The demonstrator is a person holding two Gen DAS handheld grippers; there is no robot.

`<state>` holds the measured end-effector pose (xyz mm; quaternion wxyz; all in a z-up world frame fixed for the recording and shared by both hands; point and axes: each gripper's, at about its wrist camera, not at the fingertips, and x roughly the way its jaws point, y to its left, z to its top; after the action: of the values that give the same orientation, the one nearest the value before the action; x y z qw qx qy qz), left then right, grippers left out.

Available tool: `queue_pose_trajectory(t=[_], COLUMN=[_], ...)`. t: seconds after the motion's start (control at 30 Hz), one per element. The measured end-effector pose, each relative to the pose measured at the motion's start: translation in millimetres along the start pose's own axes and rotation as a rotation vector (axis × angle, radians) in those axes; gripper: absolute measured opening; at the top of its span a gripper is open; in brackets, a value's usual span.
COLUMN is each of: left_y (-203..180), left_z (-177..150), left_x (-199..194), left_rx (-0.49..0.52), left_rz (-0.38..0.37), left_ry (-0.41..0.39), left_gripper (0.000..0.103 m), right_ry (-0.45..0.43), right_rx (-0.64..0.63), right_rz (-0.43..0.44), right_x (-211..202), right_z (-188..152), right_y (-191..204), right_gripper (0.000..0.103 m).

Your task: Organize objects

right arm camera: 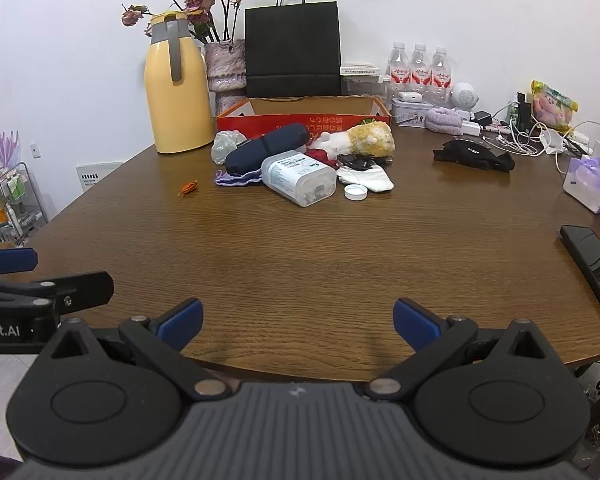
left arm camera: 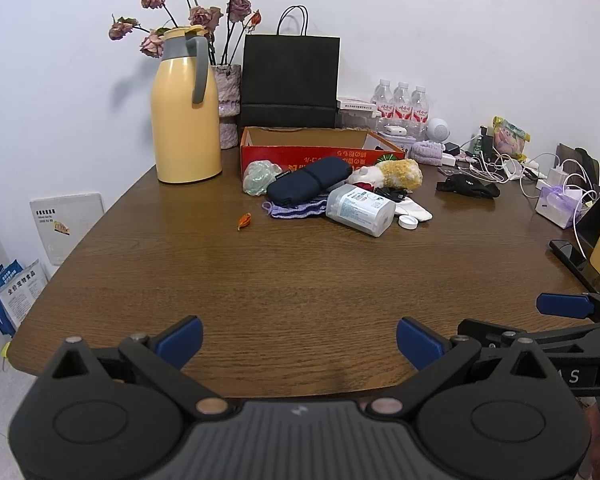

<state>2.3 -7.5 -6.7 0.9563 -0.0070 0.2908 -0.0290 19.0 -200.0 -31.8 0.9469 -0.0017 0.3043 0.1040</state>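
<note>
A heap of loose items lies mid-table in front of an open red cardboard box (left arm camera: 320, 152) (right arm camera: 300, 120): a navy pouch (left arm camera: 308, 178) (right arm camera: 266, 146), a clear plastic jar on its side (left arm camera: 360, 210) (right arm camera: 300, 178), its white lid (left arm camera: 408, 222) (right arm camera: 355, 192), a yellow plush toy (left arm camera: 400, 174) (right arm camera: 370, 138), a white sock (right arm camera: 366, 178), a purple knit cloth (left arm camera: 292, 209) and a pale green bundle (left arm camera: 260, 176). My left gripper (left arm camera: 299, 340) is open over the near table edge, far from the heap. My right gripper (right arm camera: 298, 322) is open beside it, equally empty.
A yellow thermos jug (left arm camera: 184, 112), a vase of dried roses (left arm camera: 228, 108) and a black paper bag (left arm camera: 290, 80) stand at the back. Water bottles (right arm camera: 420, 66), cables and chargers (right arm camera: 520, 136), a black strap (right arm camera: 474, 156) and a phone (right arm camera: 592, 264) crowd the right side. An orange scrap (left arm camera: 245, 221) lies alone.
</note>
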Motion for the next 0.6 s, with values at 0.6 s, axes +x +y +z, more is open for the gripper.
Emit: queue_pose_trajectory(t=[0.6], left_y=[13.9], left_z=[12.0], left_x=[24.2], left_rx=[0.000], left_rz=[0.094], left_ry=[-0.147], left_gripper=[0.103], right_ry=[-0.091], right_rx=[-0.028], right_rz=[-0.030], right_x=[19.9], right_z=[10.5], right_y=[-6.5], right_gripper=[0.103])
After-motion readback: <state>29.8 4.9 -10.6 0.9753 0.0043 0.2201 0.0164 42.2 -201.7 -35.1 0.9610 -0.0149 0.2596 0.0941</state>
